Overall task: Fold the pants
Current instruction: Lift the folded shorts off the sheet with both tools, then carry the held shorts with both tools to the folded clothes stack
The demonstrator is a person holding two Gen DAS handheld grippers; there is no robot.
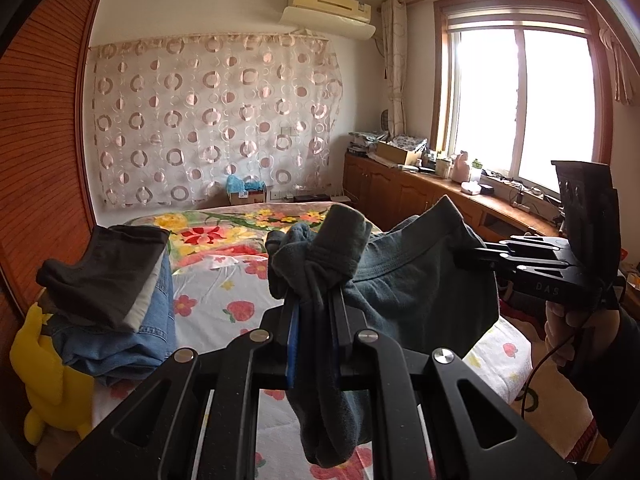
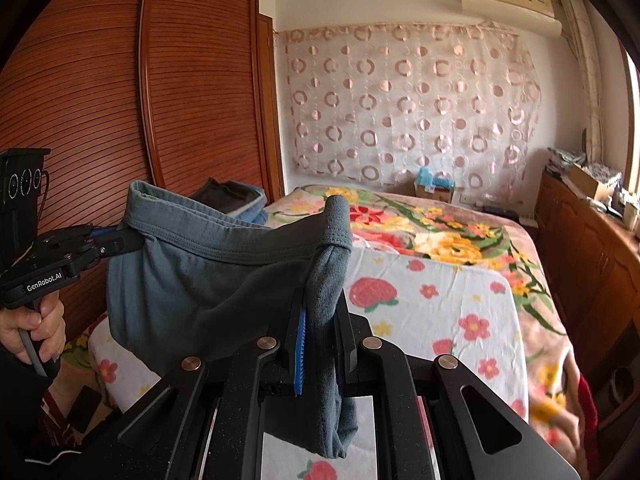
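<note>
Grey-blue pants (image 1: pixel 420 288) hang in the air above the bed, stretched by the waistband between both grippers. In the left wrist view my left gripper (image 1: pixel 316 296) is shut on a bunched end of the waistband. My right gripper (image 1: pixel 460 258) comes in from the right and clamps the other end. In the right wrist view the right gripper (image 2: pixel 320 300) is shut on the waistband's edge, with the pants (image 2: pixel 200 288) sagging leftward to the left gripper (image 2: pixel 132 240). The legs droop below the jaws, partly hidden.
A bed with a floral sheet (image 1: pixel 224 280) lies below. A stack of folded clothes (image 1: pixel 108 292) sits on its left side, beside a yellow plush toy (image 1: pixel 48 380). A wooden wardrobe (image 2: pixel 120 100) stands on the left and a cluttered low cabinet (image 1: pixel 400 192) under the window.
</note>
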